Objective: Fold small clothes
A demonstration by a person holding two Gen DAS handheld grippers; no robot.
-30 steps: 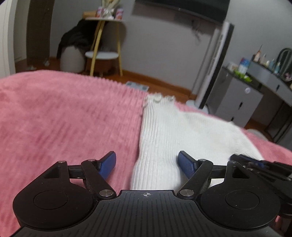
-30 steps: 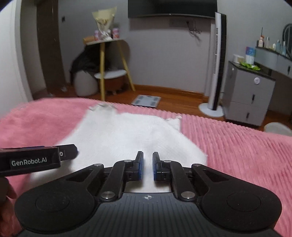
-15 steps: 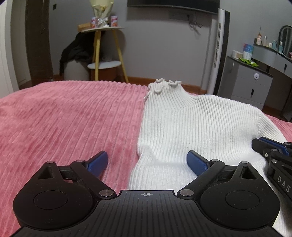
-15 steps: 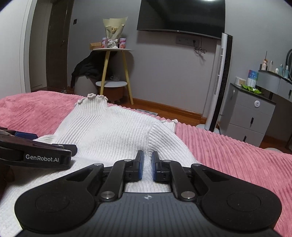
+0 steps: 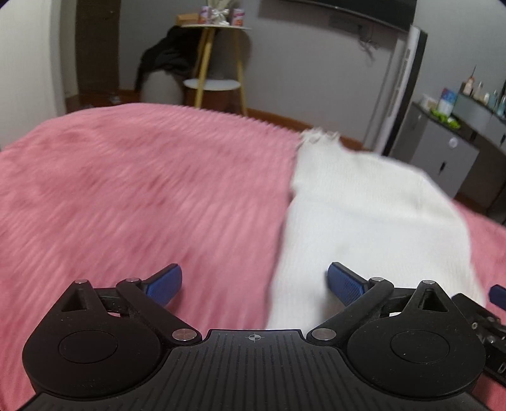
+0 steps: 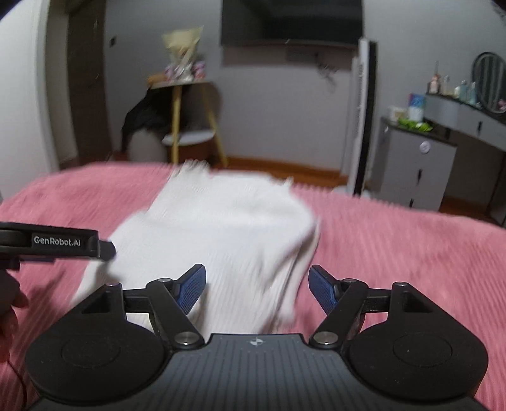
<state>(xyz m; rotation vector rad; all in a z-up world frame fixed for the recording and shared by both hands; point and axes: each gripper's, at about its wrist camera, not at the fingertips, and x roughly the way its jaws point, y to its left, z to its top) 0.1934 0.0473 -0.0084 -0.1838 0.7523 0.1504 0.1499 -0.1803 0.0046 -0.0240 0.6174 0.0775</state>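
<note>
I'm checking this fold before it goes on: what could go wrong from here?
The right gripper is opening over the white ribbed knit sweater, so its folded right edge may spring loose. The left gripper, open, straddles the sweater's left edge and the pink ribbed blanket; it might pinch both.

A pink ribbed blanket (image 6: 395, 234) is covering the bed. Beyond it, a two-tier side table (image 6: 186, 110) with yellow legs is standing against the grey wall, a wall-mounted television (image 6: 291, 22) is hanging, and a tower fan (image 6: 362, 117) is standing beside a grey drawer cabinet (image 6: 417, 167).
</note>
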